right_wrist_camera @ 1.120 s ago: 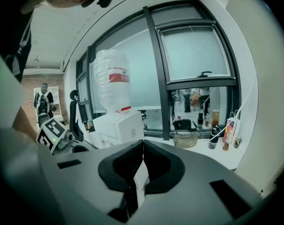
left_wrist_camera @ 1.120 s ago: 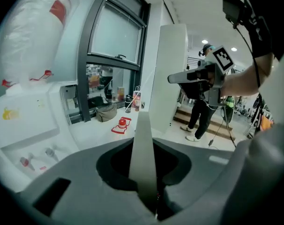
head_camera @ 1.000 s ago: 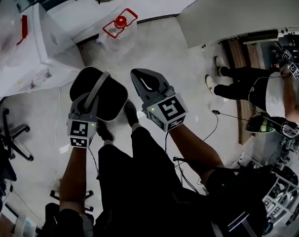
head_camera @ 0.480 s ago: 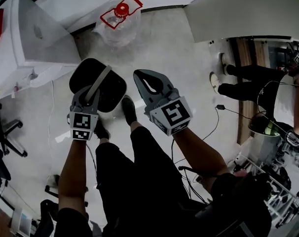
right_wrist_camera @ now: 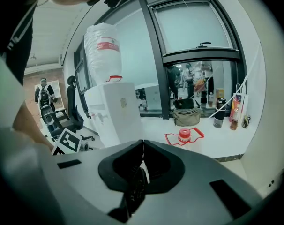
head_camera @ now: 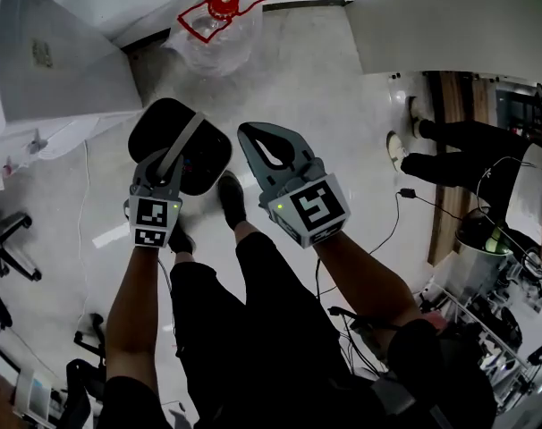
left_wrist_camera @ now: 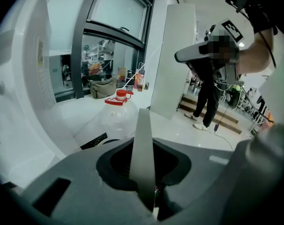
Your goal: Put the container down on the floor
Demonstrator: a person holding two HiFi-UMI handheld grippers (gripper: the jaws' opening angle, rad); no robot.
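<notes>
left gripper [head_camera: 168,166] fingers [left_wrist_camera: 81,172] clamped on container [head_camera: 210,150] handle [head_camera: 189,132] | right gripper [head_camera: 253,134] fingers together, empty | contents unseen

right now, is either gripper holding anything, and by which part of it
The left gripper holds the black container, with its jaws closed on the container's grey handle. The right gripper is shut and holds nothing.
</notes>
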